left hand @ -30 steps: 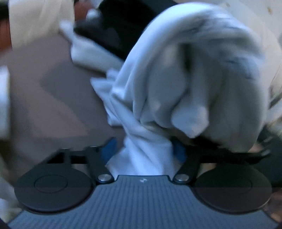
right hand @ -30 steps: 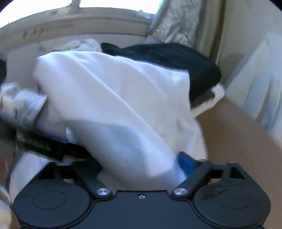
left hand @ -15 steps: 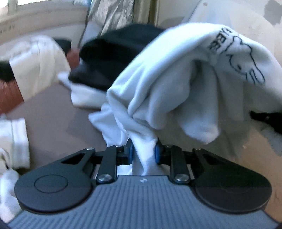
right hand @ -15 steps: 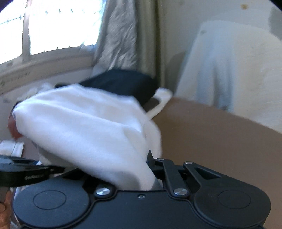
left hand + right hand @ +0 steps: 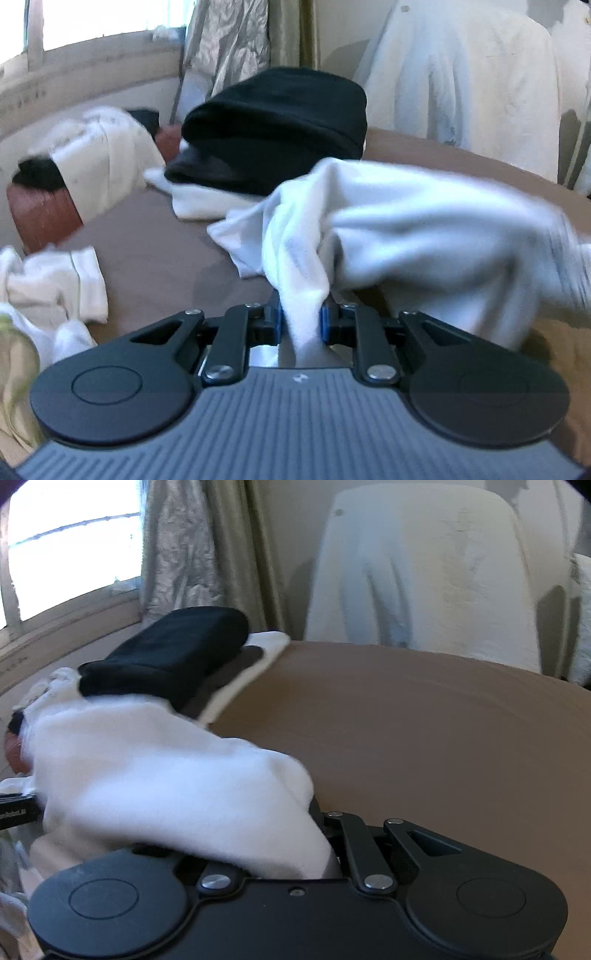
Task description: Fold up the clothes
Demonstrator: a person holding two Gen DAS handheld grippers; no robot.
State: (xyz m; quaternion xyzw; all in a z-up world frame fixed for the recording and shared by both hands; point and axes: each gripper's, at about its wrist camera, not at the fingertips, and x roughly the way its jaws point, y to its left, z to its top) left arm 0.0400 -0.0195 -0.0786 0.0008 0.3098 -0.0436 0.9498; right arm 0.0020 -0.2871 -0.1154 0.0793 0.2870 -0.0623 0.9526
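Observation:
A white garment [image 5: 424,236] hangs bunched above the brown table [image 5: 147,243], stretched between both grippers. My left gripper [image 5: 300,314] has a twisted fold of it between its blue pads [image 5: 277,317]; its jaws are closing and press on the cloth. In the right wrist view the same white garment [image 5: 147,775] drapes off to the left over my right gripper [image 5: 317,827]. That gripper is shut on an edge of the cloth, and its fingertips are hidden under the fabric. The far side of the garment is blurred.
A black folded stack [image 5: 273,122] lies on a white folded piece [image 5: 195,203] at the back of the table. Loose white clothes [image 5: 55,284] sit at the left, beside a red-brown box [image 5: 40,214]. A pale garment [image 5: 424,572] hangs behind bare brown table [image 5: 406,738].
Both grippers closed on the white garment and drew apart. The bunched cloth has spread lower and wider, and both views have swung to show more of the table and the wall.

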